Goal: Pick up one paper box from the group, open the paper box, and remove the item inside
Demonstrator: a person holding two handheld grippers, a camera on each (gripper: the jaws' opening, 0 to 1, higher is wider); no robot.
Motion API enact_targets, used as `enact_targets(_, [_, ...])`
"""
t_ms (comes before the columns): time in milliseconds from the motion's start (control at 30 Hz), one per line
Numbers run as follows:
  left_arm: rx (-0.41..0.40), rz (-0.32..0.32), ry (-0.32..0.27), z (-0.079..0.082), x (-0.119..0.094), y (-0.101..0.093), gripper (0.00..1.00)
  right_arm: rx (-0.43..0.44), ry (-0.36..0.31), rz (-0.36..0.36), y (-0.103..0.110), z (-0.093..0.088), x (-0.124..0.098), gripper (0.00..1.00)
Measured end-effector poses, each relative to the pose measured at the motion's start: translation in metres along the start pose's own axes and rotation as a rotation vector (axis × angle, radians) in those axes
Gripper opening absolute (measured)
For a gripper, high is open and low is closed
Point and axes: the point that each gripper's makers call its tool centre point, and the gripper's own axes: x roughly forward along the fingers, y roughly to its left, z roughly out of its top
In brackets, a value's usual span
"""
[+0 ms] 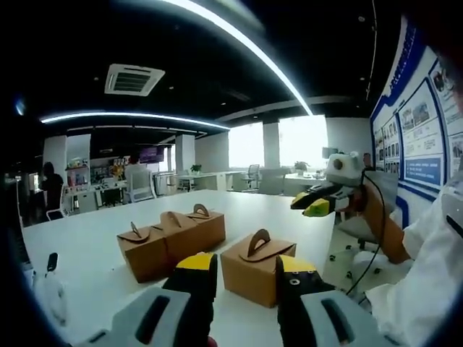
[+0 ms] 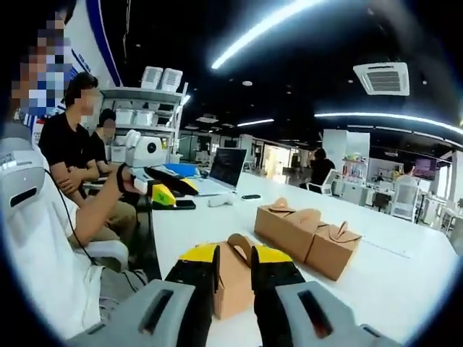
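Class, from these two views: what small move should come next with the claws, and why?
Probably lower the left claw onto the lone box and grip its handle. Both claws hover open above the table, holding nothing, and that box sits apart from the row of three boxes.

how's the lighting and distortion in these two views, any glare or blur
Left gripper view: bright windows blow out, the ceiling light strip bows with fisheye curve, and the brown paper boxes with handles stay sharp. Right gripper view: the light strip glares, and the near brown box looks soft between the jaws.
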Motion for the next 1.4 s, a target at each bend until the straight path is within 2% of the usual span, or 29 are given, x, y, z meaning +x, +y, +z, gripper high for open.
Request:
enact_targets(467, [0.005, -0.043, 0.032, -0.009, 0.010, -0.009, 0.34, -0.009, 0.005, 0.028, 0.010, 0.000, 0.007, 0.19])
enact_targets(1167, [0.012, -0.093, 0.063, -0.018, 0.024, -0.025, 0.34, -0.153, 0.109, 0.007, 0.033, -0.018, 0.035, 0.19])
enact_targets(1400, [0.018, -0.108, 0.071, -0.020, 0.030, -0.031, 0.34, -0.163, 0.120, 0.010, 0.034, -0.021, 0.037, 0.19])
